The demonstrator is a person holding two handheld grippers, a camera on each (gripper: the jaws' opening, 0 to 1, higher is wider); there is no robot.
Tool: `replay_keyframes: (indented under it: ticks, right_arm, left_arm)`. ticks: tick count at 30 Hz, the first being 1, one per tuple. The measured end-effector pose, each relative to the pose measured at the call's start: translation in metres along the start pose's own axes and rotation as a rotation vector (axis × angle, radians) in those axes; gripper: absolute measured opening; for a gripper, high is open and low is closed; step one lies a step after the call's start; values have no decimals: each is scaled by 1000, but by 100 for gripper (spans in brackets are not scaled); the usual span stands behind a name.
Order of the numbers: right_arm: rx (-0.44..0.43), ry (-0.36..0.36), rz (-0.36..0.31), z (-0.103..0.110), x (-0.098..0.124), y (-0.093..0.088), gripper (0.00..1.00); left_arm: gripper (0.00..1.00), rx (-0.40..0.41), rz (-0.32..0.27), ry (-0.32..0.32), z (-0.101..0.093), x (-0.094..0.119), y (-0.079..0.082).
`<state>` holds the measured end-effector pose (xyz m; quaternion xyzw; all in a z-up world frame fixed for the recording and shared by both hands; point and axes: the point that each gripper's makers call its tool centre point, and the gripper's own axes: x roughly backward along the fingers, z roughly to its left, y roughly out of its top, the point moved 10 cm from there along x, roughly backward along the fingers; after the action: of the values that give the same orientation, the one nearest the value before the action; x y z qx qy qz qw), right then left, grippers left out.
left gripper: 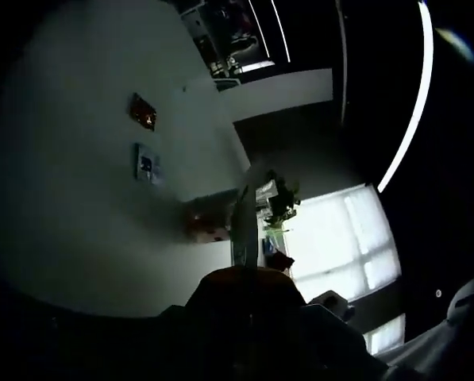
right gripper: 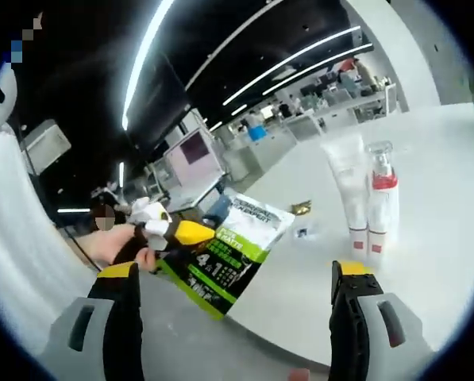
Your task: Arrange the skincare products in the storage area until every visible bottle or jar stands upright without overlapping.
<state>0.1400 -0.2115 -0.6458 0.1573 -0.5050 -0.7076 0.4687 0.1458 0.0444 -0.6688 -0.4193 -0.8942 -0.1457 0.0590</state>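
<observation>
Bottles (right gripper: 382,202) stand upright, touching, near the far edge of the worktop (right gripper: 443,190), while the right claw (right gripper: 237,305) hangs wide apart, seemingly finished; the left claw I cannot tell.

- Your left gripper view is dim and underexposed; the window (left gripper: 344,238) glares white and a ceiling light strip (left gripper: 415,103) streaks.
- Your right gripper view is bright, with ceiling strips (right gripper: 145,55) bowed by fisheye and soft edges.
</observation>
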Motion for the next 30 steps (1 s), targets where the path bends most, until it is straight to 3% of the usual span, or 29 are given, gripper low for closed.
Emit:
replay_keyframes:
  ticks: [10, 16, 30]
  right_arm:
    - [-14, -54, -8, -14, 11, 3, 100]
    - [-24, -92, -12, -20, 20, 1, 99]
    - [-53, -104, -9, -28, 22, -10, 99]
  left_arm:
    - [2, 81, 1, 44, 26, -23, 5]
    - [1, 124, 18, 65, 35, -41, -1]
    - [1, 229, 32, 108, 57, -78, -4]
